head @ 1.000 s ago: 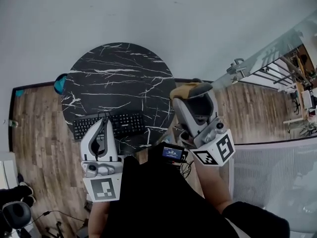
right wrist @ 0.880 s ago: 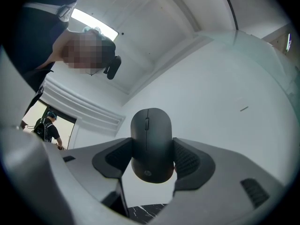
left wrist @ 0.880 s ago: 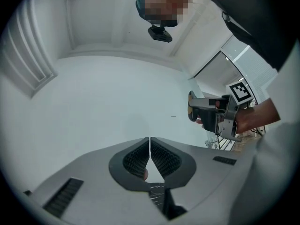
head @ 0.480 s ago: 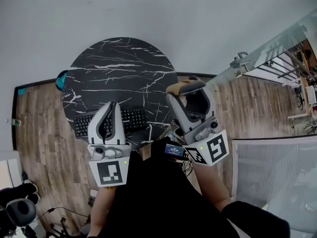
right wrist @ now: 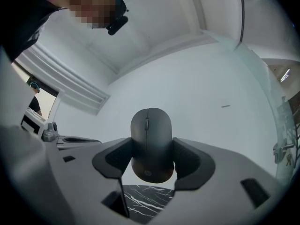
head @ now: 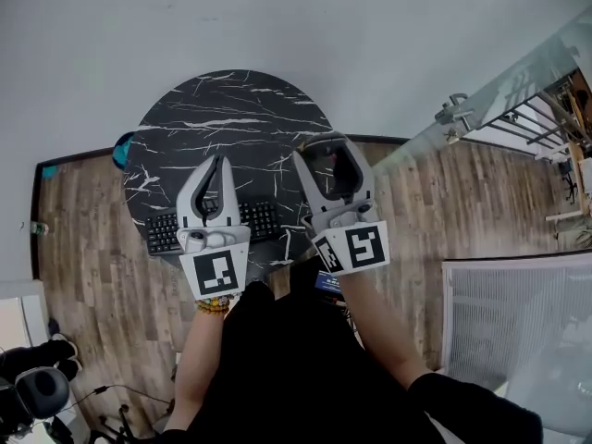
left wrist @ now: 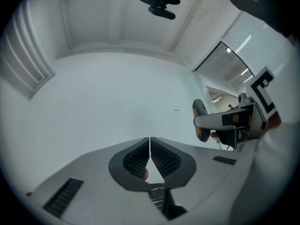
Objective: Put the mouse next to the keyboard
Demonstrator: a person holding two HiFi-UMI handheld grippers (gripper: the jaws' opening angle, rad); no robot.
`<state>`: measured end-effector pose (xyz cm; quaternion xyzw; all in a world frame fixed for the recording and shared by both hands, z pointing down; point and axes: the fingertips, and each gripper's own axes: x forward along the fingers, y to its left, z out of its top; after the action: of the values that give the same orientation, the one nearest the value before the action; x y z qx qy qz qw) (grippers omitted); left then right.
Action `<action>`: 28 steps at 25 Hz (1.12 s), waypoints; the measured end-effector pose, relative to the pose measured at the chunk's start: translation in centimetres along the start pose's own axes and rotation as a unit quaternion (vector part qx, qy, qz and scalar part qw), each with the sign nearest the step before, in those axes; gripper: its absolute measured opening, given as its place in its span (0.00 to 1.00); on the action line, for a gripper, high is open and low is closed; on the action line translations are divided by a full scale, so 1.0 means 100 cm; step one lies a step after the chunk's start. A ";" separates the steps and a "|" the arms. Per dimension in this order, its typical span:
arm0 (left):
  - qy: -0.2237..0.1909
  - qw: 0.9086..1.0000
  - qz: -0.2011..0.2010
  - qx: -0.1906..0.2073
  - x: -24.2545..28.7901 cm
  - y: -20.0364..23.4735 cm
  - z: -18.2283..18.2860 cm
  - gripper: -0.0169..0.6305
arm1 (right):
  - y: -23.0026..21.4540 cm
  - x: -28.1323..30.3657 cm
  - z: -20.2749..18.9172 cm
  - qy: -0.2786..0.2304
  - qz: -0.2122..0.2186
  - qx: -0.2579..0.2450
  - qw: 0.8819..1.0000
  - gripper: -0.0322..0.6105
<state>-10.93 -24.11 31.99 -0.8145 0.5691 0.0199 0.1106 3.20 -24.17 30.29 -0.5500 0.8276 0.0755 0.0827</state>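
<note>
Wood flooring and a white wall surround a round black surface veined in white.

1. Left of the keyboard, a small teal object shows behind the rim of the surface; what it is cannot be made out.
2. The keyboard is black and lies on the near left part of the surface, with its long side across the view.
3. The left gripper hangs over the middle of the keyboard and hides part of it in the head view. Its jaws are pressed together, tip against tip, with nothing between them. The left gripper view looks along them toward the white wall.
4. To the right of the keyboard, the right gripper sits over the right edge of the surface. Its jaws are pinching the mouse by its two long sides.
5. The mouse is dark grey. Its top face and scroll wheel are turned toward the gripper camera, and its front end sticks out past the fingertips, seen against the wall. The marbled surface shows below the jaws.
6. Well to the right of the keyboard, a glass partition meets the wall.
</note>
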 end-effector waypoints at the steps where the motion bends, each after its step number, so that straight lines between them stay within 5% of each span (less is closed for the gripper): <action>1: 0.004 1.000 0.001 -0.003 0.000 0.000 -0.004 0.06 | -0.002 0.000 -0.007 0.008 -0.003 0.003 1.000 0.49; 28: 0.047 0.998 -0.016 -0.023 -0.016 -0.022 -0.045 0.06 | -0.010 -0.026 -0.048 0.062 -0.020 0.029 0.997 0.49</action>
<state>-9.81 -22.82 36.94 -0.8259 0.5600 -0.0072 0.0651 4.86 -23.31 35.52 -0.5674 0.8219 0.0152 0.0486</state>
